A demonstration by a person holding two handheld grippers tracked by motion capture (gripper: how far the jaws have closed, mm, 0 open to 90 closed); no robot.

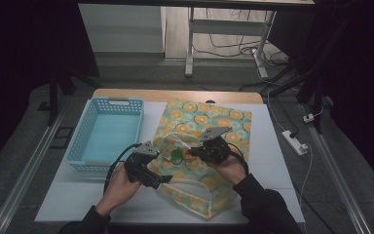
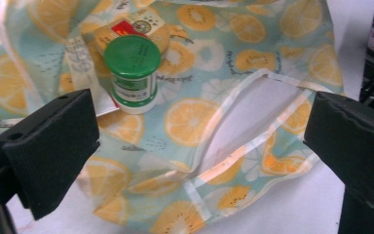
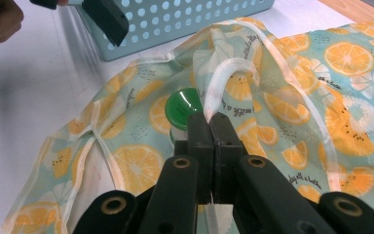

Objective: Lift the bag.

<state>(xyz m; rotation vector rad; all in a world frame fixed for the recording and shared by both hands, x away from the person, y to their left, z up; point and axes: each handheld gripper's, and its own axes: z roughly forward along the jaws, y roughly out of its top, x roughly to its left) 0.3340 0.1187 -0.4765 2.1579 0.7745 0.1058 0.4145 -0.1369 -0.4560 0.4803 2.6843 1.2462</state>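
White tabletop: right gripper (image 3: 209, 127) is clamped on the bag handle (image 3: 224, 78), lifting it; green-capped jar (image 2: 132, 73) stands upright just ahead of the wide-open, empty left gripper (image 2: 199, 146)

Right gripper (image 3: 209, 127) has its jaws pinched tight on the white handle strap (image 3: 222, 83) of the orange-slice print bag (image 3: 321, 87). A green-capped bottle (image 3: 184, 108) sits just past the jaws, on the fabric. Blue perforated basket (image 3: 199, 19) behind, other gripper (image 3: 104, 19) top left.
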